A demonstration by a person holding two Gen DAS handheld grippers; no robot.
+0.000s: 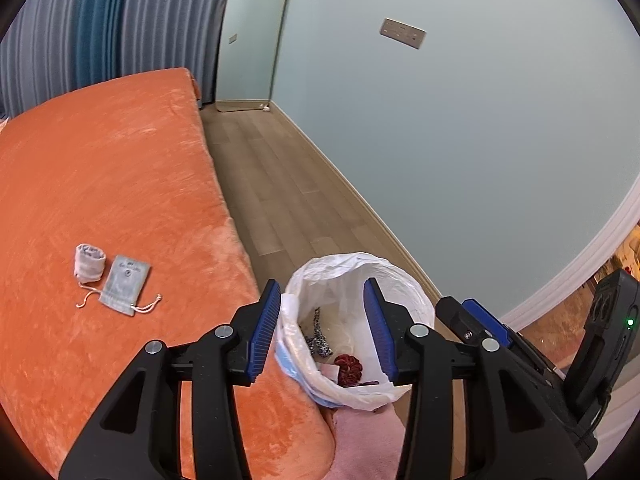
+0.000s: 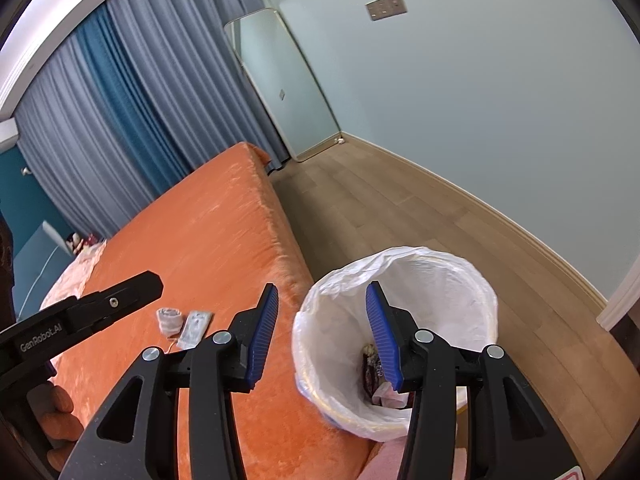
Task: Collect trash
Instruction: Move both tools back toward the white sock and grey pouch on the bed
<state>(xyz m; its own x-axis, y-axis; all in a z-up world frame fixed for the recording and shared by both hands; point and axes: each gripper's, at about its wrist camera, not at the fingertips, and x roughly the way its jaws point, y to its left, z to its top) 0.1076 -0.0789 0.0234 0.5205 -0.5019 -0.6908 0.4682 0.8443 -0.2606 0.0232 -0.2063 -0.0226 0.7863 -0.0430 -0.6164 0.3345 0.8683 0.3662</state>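
A bin with a white liner [image 1: 352, 266] [image 2: 440, 268] stands on the floor against the side of the orange bed [image 1: 120, 160] [image 2: 208, 240]. Inside lie a red crumpled piece [image 1: 349, 366], a patterned scrap [image 1: 320, 340] and a dark wrapper [image 2: 369, 368]. My left gripper [image 1: 322, 284] hangs over the bin's near rim, open, with nothing between its blue pads. My right gripper [image 2: 322, 286] hovers open and empty at the bin's left rim. Two small grey drawstring pouches, one rolled [image 1: 89, 262] [image 2: 169, 318] and one flat [image 1: 124, 284] [image 2: 195, 328], lie on the bed.
A wood floor [image 1: 280, 184] runs between the bed and the pale wall. A standing mirror [image 2: 288, 80] leans in the far corner by blue curtains [image 2: 120, 120]. Something pink [image 1: 368, 440] lies below the bin. The other gripper shows at each view's edge [image 1: 480, 320] [image 2: 136, 286].
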